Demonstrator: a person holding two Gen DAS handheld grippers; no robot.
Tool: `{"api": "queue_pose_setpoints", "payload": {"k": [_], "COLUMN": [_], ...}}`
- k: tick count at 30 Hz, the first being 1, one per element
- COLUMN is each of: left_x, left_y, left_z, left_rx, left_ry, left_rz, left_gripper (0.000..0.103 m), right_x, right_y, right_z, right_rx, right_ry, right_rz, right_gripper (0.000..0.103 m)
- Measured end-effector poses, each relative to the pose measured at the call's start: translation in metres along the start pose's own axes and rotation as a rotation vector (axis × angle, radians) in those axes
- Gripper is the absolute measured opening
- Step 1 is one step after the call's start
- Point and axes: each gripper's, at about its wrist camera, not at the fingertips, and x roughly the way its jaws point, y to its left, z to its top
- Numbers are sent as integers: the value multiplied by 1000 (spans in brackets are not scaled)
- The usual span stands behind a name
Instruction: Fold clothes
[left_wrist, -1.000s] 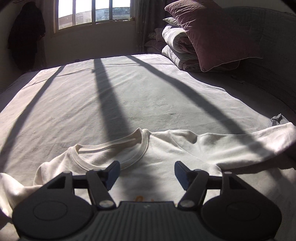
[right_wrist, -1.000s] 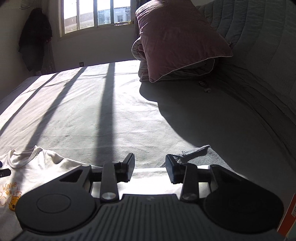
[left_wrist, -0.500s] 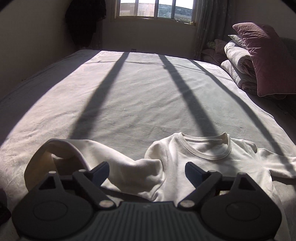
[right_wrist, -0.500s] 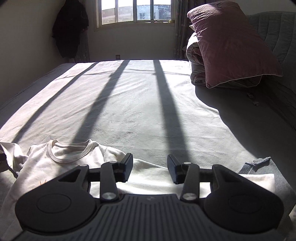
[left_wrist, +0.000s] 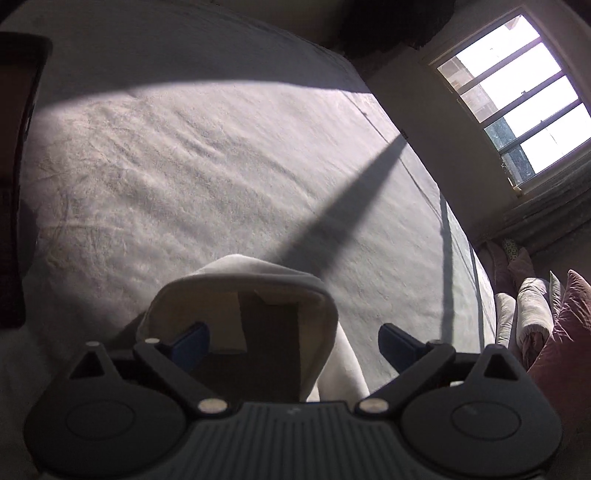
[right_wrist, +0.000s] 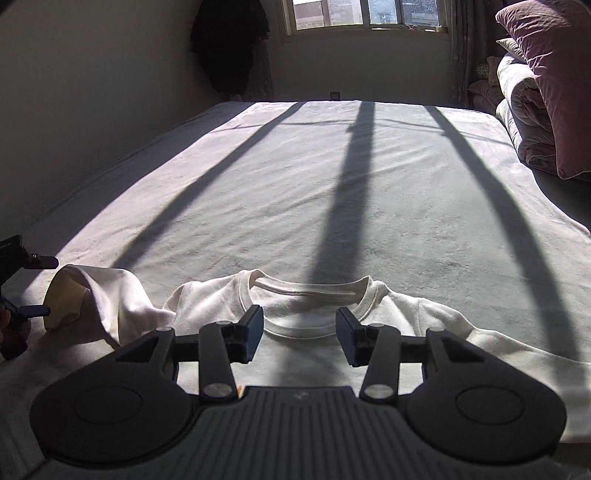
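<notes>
I had the white sweatshirt (right_wrist: 306, 310) flat on the bed sheet (right_wrist: 332, 177) at the lower middle of the right wrist view, collar facing away. My right gripper (right_wrist: 300, 334) hung over its chest, jaws partly apart, holding nothing. Its sleeve (left_wrist: 243, 284) bunched up at bottom centre of the left wrist view, where my left gripper (left_wrist: 293, 341) stood wide open around the cuff, gripping nothing. Pillows (right_wrist: 546, 74) and folded quilts (right_wrist: 517, 92) filled the upper right
</notes>
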Motion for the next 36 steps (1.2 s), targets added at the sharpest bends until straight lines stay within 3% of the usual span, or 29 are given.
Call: {"api": "queue_pose_setpoints", "payload": {"k": [5, 8, 11, 13, 15, 19, 22, 23, 26, 28, 33, 35, 36], "left_x": [25, 38, 44, 45, 43, 9, -11, -12, -3, 1, -8, -12, -14], "left_y": [3, 9, 10, 6, -4, -26, -27, -22, 0, 14, 26, 31, 33], "left_z": [1, 8, 13, 18, 20, 11, -2, -6, -17, -26, -32, -33, -34], "left_rx": [-123, -202, -229, -182, -72, 258, 428, 452, 477, 494, 427, 398, 383], "left_ry": [17, 12, -13, -41, -74, -243, -285, -264, -145, -117, -170, -194, -205], "left_rz": [10, 30, 80, 111, 121, 68, 155, 200, 333, 375, 325, 302, 290], "left_gripper": [96, 85, 63, 25, 8, 6, 7, 7, 9, 14, 18, 27, 36], "right_x": [32, 49, 68, 80, 91, 106, 113, 115, 123, 129, 136, 138, 141], "right_y": [39, 60, 78, 88, 94, 90, 84, 82, 84, 88, 110, 118, 122], "right_z": [7, 8, 6, 4, 1, 0, 2, 4, 9, 10, 13, 16, 17], "right_rx": [-16, -23, -19, -15, -2, 35, 18, -2, -83, -156, -386, -466, -504], "right_ry": [18, 24, 36, 51, 53, 49, 38, 33, 51, 62, 81, 100, 119], "right_rz": [95, 150, 208, 238, 246, 238, 202, 194, 185, 172, 178, 200, 211], "right_gripper": [48, 48, 48, 48, 48, 47, 48, 48, 48, 48, 48, 48, 48]}}
